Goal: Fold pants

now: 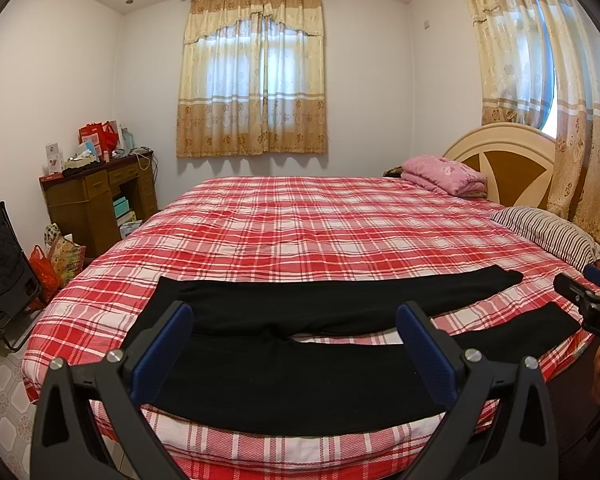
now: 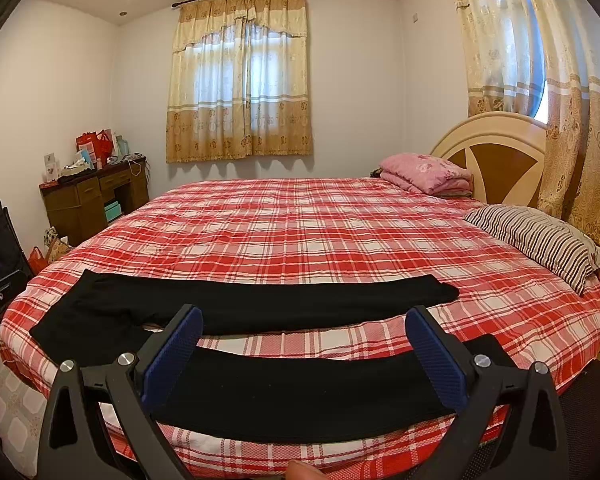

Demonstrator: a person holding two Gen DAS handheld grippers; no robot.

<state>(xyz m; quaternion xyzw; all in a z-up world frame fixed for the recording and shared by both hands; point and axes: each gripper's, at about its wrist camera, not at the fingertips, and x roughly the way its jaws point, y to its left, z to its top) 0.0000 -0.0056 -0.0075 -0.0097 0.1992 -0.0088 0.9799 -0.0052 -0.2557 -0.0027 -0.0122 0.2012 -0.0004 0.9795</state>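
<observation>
**Pants flat, both grippers spread and empty**

Pants first: the black soft-fabric pants [image 1: 284, 384] lie spread on the red-and-white plaid bedspread [image 1: 300, 232], along its near edge, waist toward the left end of that edge and the two legs running right with a strip of plaid showing between them. No fold has been made yet, by the look of it.

The left gripper [image 1: 294, 344] hovers over the near leg close to the crotch, its blue-padded fingers [image 1: 162, 352] wide apart and holding nothing. The right gripper [image 2: 304, 350] hangs over the same leg further toward the cuff, likewise spread and empty.

Risk lies in the grasp. The near leg sits right at the edge of the bedspread, so a pinch that also catches the plaid cloth would drag the cover up with the fold; a shallow pinch could let the limp fabric slip and bunch.

From the left wrist view, the near leg's cuff end and the right gripper's body show at the right of the bedspread. The right wrist view alone shows the whole waist end, and a fingertip-like shape at the bottom border, probably the person's, though too cropped to be sure.
</observation>
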